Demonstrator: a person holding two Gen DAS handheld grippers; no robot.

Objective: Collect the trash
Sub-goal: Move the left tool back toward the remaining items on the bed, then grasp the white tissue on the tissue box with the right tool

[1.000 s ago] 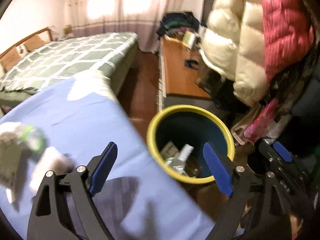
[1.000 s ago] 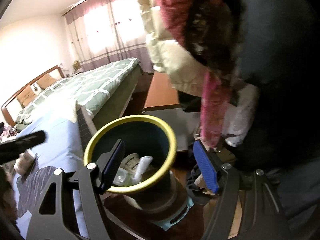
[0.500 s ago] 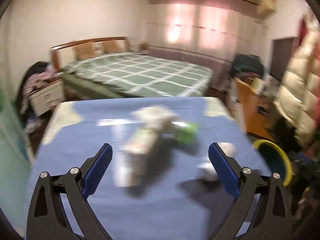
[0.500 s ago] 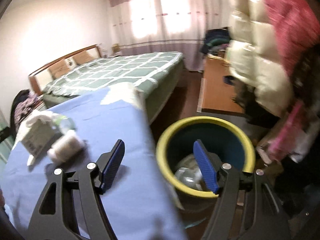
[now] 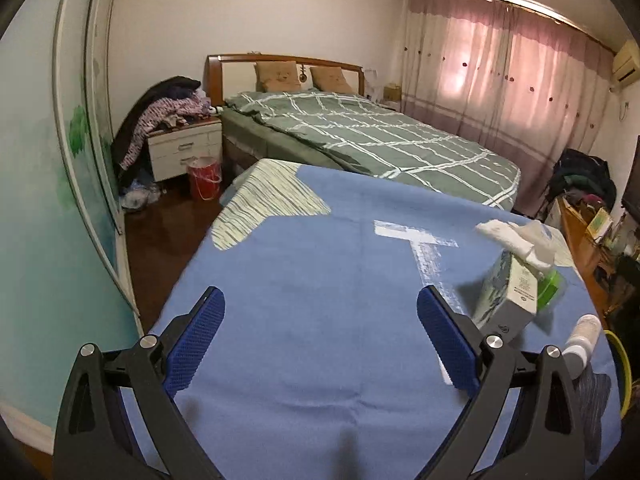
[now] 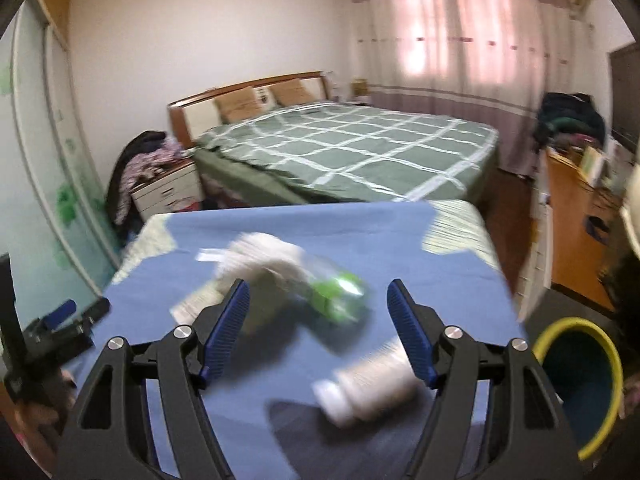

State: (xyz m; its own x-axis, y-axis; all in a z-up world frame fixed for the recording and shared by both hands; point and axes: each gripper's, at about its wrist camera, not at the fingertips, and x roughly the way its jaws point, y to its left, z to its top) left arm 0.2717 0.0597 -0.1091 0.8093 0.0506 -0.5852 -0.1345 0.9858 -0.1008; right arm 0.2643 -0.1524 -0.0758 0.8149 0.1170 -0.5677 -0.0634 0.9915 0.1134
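Trash lies on a blue-covered table [image 5: 320, 304]: a white carton [image 5: 508, 296], a crumpled tissue [image 5: 516, 236], a clear bottle with a green label [image 6: 334, 294] and a white pill bottle [image 6: 372, 380]. My left gripper [image 5: 318, 336] is open and empty over bare cloth, the trash to its right. My right gripper [image 6: 320, 328] is open and empty, just above the green-label bottle and the pill bottle. The left gripper also shows in the right wrist view [image 6: 64, 316]. The yellow-rimmed bin [image 6: 580, 380] stands past the table's right edge.
A bed with a green checked cover [image 5: 360, 136] stands behind the table. A nightstand piled with clothes [image 5: 180, 144] and a red bucket [image 5: 205, 176] are at the left. A wooden desk [image 6: 568, 208] runs along the right wall.
Both grippers have swung left, away from the bin and over the table. The right one has come closer to the bottles; the left one now faces bare cloth.
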